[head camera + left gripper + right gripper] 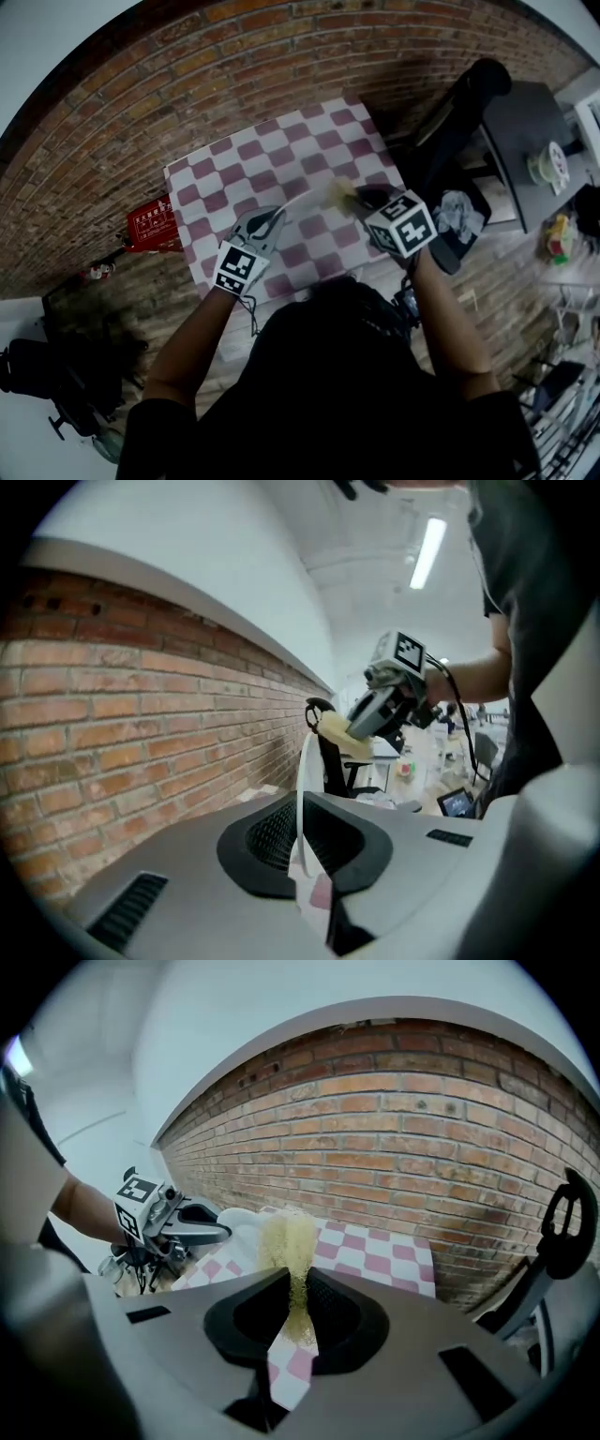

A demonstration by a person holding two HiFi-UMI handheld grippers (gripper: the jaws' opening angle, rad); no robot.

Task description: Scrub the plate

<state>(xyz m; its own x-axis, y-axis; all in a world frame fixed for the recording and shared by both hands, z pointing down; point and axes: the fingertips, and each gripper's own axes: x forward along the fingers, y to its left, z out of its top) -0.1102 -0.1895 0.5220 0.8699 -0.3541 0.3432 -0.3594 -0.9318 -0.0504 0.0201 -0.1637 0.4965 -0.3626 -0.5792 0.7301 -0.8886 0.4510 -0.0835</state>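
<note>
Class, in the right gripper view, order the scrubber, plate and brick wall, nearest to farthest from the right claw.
1. Scrubber: centre, clamped between the jaws.
2. Plate: just beyond, to the left.
3. Brick wall: background, farthest.

Head view dim, esp. lower half: head (328, 356) & shoulders near black, no detail. Table (281, 150) evenly lit, shadows soft. Plate (298, 200) & sponge (339, 192) smeared by motion blur. Heavy fisheye in all 3 views: wall (234, 56) courses bow, corners vignette to black. Left gripper view brighter; ceiling light (429, 550) blows out white, room behind it hazy & soft. Right gripper view evenly lit, no hard shadows or glare; sponge edges fuzzy, bricks sharp mid-frame, softer twd rim.
</note>
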